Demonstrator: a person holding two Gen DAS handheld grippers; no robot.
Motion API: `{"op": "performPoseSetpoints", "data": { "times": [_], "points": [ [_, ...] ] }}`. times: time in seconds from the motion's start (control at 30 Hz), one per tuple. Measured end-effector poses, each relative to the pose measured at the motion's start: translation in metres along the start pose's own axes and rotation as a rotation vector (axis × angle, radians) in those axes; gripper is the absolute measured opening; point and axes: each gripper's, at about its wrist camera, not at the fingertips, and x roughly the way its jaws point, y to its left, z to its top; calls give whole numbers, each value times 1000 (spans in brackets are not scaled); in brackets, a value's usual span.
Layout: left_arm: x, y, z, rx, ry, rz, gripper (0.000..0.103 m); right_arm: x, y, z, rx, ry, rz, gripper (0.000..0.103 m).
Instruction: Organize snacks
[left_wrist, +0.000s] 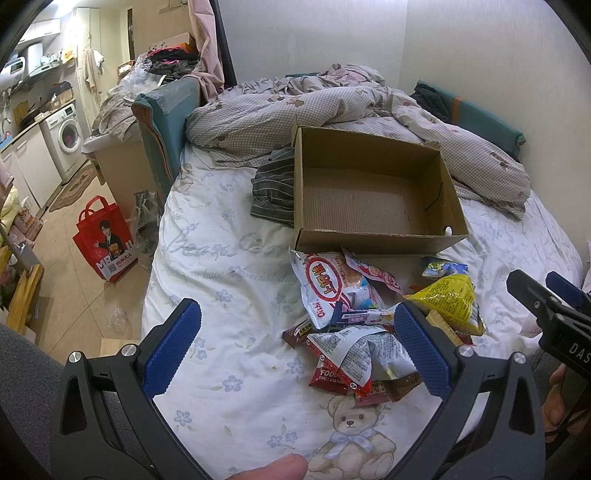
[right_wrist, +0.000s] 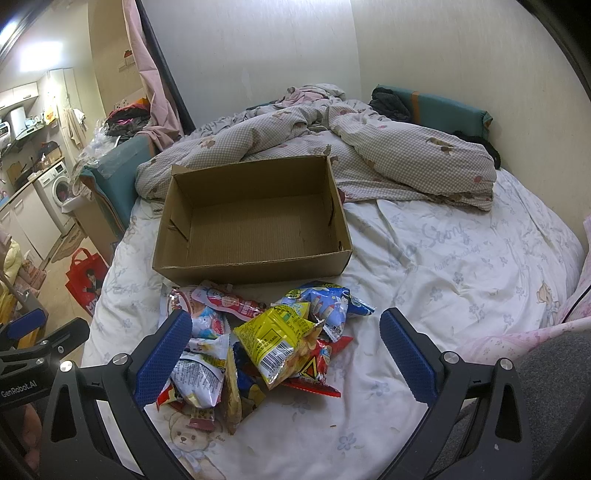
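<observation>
Both grippers' fingers (left_wrist: 173, 343) (right_wrist: 402, 354) wide apart, empty.

Bed (right_wrist: 461, 258) with white floral sheet against plain cream wall (right_wrist: 443, 55); checked duvet (right_wrist: 406, 162) bunched at far side. Tiled floor (left_wrist: 74, 295), washing machine (left_wrist: 66, 136), red shopping bag (left_wrist: 105, 240) left.

A cardboard box (right_wrist: 255, 221) sits open on the bed (right_wrist: 461, 266), about midway across it. Behind the box, toward the head of the bed, a quilt (right_wrist: 388, 162) lies bunched. In front of the box, just beside its near wall, a heap of snack packets (right_wrist: 258, 339) lies on the sheet (packets overlapping one another). A folded cloth (left_wrist: 273, 192) lies against the box's left side, toward the bed's left edge.
</observation>
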Motion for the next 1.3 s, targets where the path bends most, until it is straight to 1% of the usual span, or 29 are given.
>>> {"op": "performPoseSetpoints", "data": {
  "times": [0.33,0.57,0.7,0.83,0.97,1.03,1.13,1.17,1.2,1.23,1.3],
  "points": [
    [0,0,0,1,2,1,103,2,-3,0,3,3,3,103],
    [1,4,0,-9,15,16,103,3,-4,2,55,29,25,103],
    [3,5,-1,-12,25,21,103,8,-12,5,60,30,26,103],
    [5,7,7,-20,54,18,103,11,-19,13,82,71,52,103],
    [12,16,22,-54,112,35,103,21,-41,32,139,148,97,103],
    [20,23,29,-86,157,31,103,28,-52,41,175,184,121,103],
    [39,29,34,-123,243,24,103,46,-69,48,255,283,164,103],
    [48,30,34,-130,284,30,103,55,-73,49,284,335,195,103],
    [57,29,31,-132,323,32,103,61,-75,49,299,362,213,103],
    [68,27,28,-138,375,15,103,65,-75,48,306,373,224,103],
    [82,23,19,-163,434,-23,103,72,-73,43,300,384,225,103]
  ]
}}
